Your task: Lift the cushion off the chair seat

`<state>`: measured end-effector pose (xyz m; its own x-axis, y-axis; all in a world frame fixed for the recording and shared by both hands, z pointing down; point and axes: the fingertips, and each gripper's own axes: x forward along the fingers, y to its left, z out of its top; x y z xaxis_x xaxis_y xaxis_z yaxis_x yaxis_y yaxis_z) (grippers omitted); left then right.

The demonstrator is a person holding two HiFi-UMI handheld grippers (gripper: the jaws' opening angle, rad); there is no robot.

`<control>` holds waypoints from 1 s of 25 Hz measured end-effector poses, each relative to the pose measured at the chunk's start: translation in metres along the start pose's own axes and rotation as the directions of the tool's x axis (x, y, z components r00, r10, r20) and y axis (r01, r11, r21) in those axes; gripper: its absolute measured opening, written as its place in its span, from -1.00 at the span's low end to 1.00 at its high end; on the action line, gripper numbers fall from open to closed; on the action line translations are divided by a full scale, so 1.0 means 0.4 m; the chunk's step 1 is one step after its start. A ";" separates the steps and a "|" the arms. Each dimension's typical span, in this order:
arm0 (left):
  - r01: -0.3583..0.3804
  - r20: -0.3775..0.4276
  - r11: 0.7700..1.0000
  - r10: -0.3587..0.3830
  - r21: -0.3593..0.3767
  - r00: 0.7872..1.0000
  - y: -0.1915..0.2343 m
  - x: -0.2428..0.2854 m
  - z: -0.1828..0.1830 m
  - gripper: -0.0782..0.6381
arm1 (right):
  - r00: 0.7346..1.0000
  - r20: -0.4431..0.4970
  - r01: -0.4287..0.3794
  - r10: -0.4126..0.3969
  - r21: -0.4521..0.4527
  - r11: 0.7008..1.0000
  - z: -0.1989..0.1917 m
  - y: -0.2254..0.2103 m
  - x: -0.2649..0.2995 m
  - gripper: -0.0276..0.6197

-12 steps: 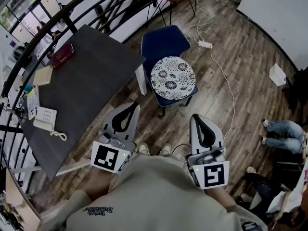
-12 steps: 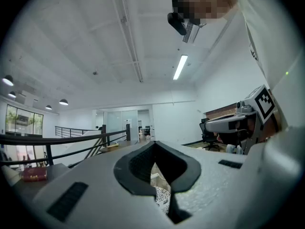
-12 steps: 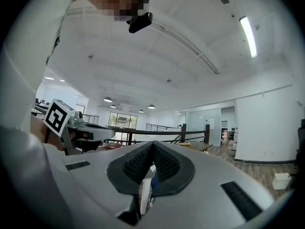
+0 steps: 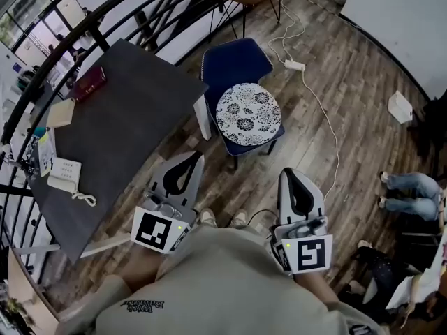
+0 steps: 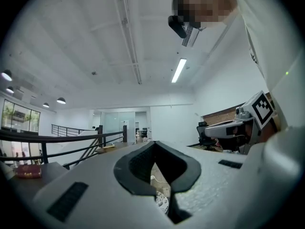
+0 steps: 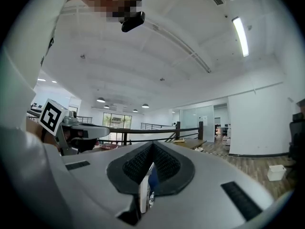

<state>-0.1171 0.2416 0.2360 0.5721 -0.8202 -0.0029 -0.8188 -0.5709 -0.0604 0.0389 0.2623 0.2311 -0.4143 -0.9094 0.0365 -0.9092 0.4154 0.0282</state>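
Looking down the head view, I have a dark table (image 4: pixel 119 128) off to the left of the left gripper (image 4: pixel 195 155), with a white phone (image 4: pixel 64 173) on the table's near end. The left gripper sits level, jaws together with nothing in them. Ahead of it and slightly to its right, well apart from it, the round black-and-white cushion (image 4: pixel 248 114) lies flat on the seat of the blue chair (image 4: pixel 234 60) — a sliver of its pattern shows past the jaws. The right gripper (image 4: pixel 291 172) is level too, jaws closed and empty; the cushion lies ahead and to its left. A white power strip (image 4: pixel 295 65) lies on the wood floor far ahead of it.
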 end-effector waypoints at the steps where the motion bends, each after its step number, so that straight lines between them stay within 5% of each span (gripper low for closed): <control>1: 0.004 -0.003 1.000 -0.004 -0.006 1.000 -0.002 0.000 0.001 -0.77 | 1.000 -0.004 0.002 -0.002 0.003 1.000 -0.003 -0.001 -0.001 -0.91; 15: 0.017 -0.071 1.000 -0.017 -0.001 0.997 -0.091 0.023 -0.018 -0.77 | 0.996 -0.056 -0.066 0.066 0.002 0.998 -0.055 -0.006 -0.052 -0.91; 25: 0.007 -0.085 1.000 -0.007 -0.001 0.996 -0.144 0.080 -0.034 -0.77 | 1.000 -0.015 -0.019 0.019 0.032 0.999 -0.054 -0.097 -0.075 -0.91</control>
<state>-0.0523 0.2478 0.2529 0.5718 -0.8162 0.0828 -0.8147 -0.5768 -0.0593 0.0874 0.2740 0.2505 -0.4309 -0.9009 0.0517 -0.9022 0.4313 -0.0043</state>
